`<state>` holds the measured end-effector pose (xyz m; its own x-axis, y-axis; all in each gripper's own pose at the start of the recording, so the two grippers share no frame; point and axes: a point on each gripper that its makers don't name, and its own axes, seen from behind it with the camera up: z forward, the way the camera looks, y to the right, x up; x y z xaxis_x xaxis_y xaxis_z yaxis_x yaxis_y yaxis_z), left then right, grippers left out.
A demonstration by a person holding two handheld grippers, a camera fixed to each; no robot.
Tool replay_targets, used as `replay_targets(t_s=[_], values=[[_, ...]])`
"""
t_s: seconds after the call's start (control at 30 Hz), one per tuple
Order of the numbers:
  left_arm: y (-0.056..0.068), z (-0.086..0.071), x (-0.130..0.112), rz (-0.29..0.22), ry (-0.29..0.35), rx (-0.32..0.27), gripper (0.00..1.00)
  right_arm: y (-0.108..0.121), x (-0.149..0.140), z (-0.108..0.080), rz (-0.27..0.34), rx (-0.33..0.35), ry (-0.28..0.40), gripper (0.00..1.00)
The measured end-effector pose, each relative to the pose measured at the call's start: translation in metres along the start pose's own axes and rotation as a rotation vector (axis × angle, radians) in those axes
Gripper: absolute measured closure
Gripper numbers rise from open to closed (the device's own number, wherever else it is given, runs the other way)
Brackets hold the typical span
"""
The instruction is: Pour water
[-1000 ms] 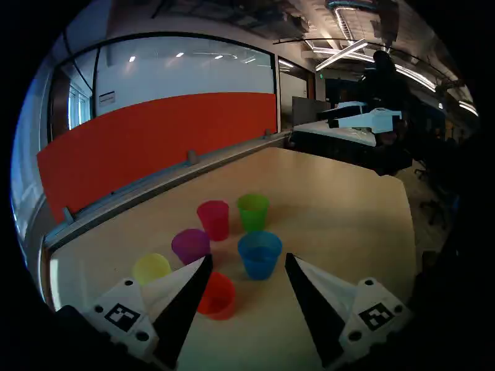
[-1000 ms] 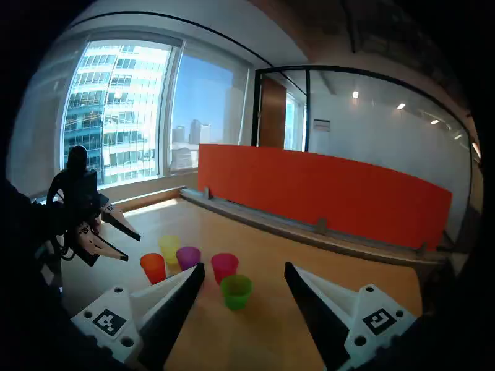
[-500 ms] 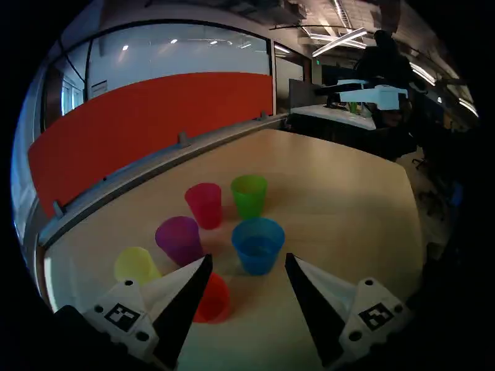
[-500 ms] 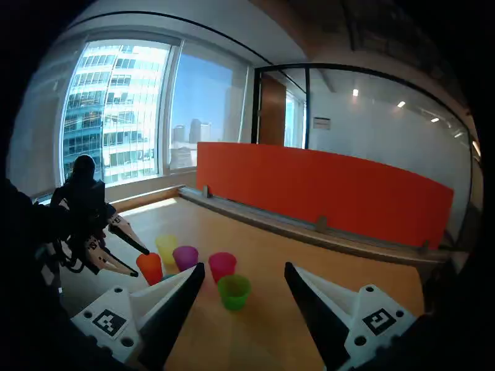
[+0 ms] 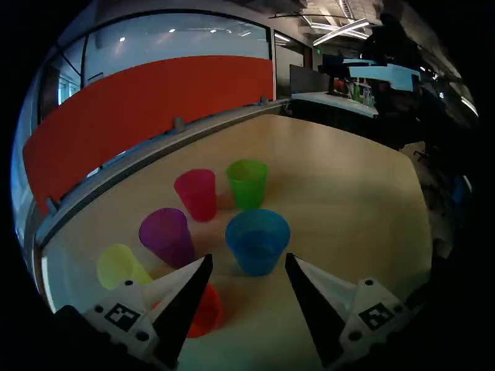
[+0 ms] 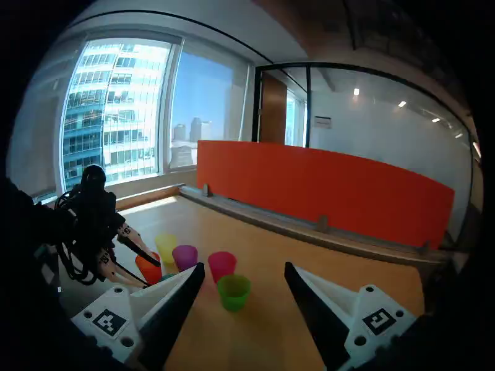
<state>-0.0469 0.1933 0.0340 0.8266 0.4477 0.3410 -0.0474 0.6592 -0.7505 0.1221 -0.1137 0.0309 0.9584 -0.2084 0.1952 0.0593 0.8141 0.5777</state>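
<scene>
Both left tool [image 5: 247,256] & right tool [image 6: 244,266] wide apart, empty; blue cup [image 5: 257,238] just ahead of left.

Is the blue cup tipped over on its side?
No, the blue cup stands upright on the table with its open mouth facing up.

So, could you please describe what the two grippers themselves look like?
Both the left gripper and the right gripper have two tapered, pointed fingers, white on the outside and black on the inner faces. Each finger's white base carries a square black-and-white marker. In the right gripper view, the left gripper's body looks dark, with looped black cables hanging from it.
</scene>
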Motion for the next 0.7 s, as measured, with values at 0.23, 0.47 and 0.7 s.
replay_targets(t_s=[0.23,0.47,0.7], values=[[0.000,0.016,-0.002,-0.006,-0.022,0.005,0.13,0.000,-0.001,0.001,-0.001,0.000,-0.001,0.00],[0.004,0.026,-0.003,-0.002,-0.043,-0.003,0.13,0.001,-0.002,0.002,0.001,-0.001,-0.002,0.00],[0.007,0.036,-0.005,0.008,-0.060,-0.001,0.13,0.003,-0.004,0.004,0.004,-0.003,-0.006,0.00]])
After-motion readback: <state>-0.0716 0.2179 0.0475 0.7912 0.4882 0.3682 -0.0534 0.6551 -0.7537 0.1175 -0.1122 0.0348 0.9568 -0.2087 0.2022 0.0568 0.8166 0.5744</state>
